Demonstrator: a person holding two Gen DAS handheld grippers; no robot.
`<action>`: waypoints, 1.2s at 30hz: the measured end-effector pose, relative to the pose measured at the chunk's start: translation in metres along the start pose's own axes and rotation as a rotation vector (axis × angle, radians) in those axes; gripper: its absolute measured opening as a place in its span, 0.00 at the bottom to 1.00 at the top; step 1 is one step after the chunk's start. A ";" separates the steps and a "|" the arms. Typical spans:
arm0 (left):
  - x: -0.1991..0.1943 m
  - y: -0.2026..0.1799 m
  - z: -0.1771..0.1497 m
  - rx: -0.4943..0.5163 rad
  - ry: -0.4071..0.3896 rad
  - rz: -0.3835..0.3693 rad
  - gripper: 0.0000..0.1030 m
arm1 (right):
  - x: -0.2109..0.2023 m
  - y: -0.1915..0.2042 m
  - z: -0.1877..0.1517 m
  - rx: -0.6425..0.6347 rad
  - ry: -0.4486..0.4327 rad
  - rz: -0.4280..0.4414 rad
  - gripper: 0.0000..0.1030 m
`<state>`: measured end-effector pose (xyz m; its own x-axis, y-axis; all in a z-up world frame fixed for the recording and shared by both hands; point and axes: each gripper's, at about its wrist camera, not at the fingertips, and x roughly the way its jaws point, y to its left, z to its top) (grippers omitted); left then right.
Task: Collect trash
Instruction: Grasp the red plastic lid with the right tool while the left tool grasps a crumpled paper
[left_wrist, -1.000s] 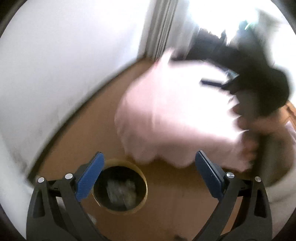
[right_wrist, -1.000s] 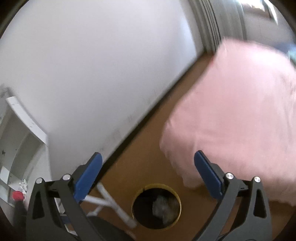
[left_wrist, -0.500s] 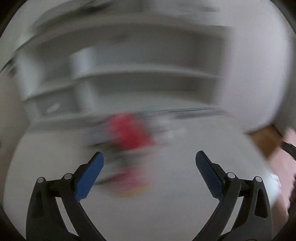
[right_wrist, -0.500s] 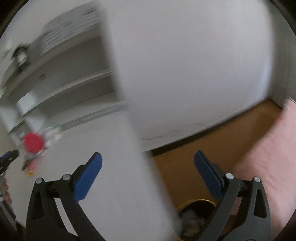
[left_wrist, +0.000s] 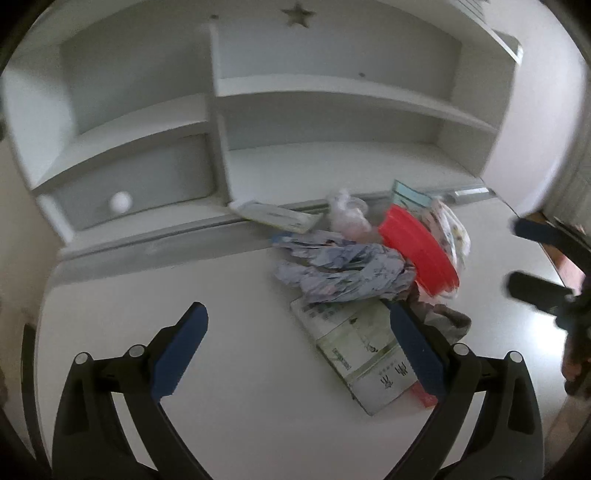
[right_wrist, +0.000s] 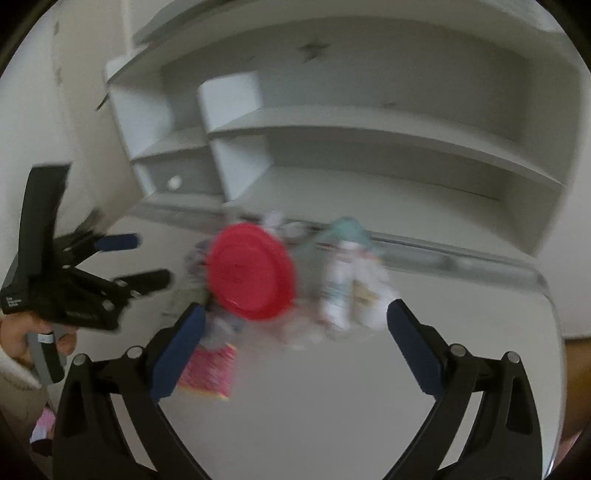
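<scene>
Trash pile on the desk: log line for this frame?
phase: approach | left gripper: jaws open, empty | right gripper: jaws open, empty | target: trash pile on white desk, red lid on top, untouched

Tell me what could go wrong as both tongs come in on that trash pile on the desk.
1. The red lid leans tilted on the crumpled wrapper; pulling the wrapper may send it sliding off the desk.
2. Both open tongs, left and right, face the same pile and could collide.
3. The flat booklet lies flush, hard to pinch.
</scene>
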<state>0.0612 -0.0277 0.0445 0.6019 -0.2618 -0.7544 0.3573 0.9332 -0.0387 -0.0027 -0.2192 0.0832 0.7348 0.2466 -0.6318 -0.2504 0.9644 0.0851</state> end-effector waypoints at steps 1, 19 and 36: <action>-0.001 -0.001 -0.006 0.014 0.009 -0.011 0.93 | 0.009 0.008 0.005 -0.023 0.018 0.015 0.88; 0.032 -0.014 0.017 0.173 0.008 -0.110 0.73 | 0.054 0.015 0.016 0.016 0.119 0.149 0.26; 0.065 -0.053 0.040 0.597 0.136 -0.102 0.59 | -0.023 -0.056 -0.025 0.195 0.016 0.067 0.18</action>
<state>0.1095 -0.1041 0.0238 0.4615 -0.2716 -0.8446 0.7697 0.5959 0.2290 -0.0212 -0.2815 0.0742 0.7105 0.3103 -0.6316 -0.1703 0.9467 0.2735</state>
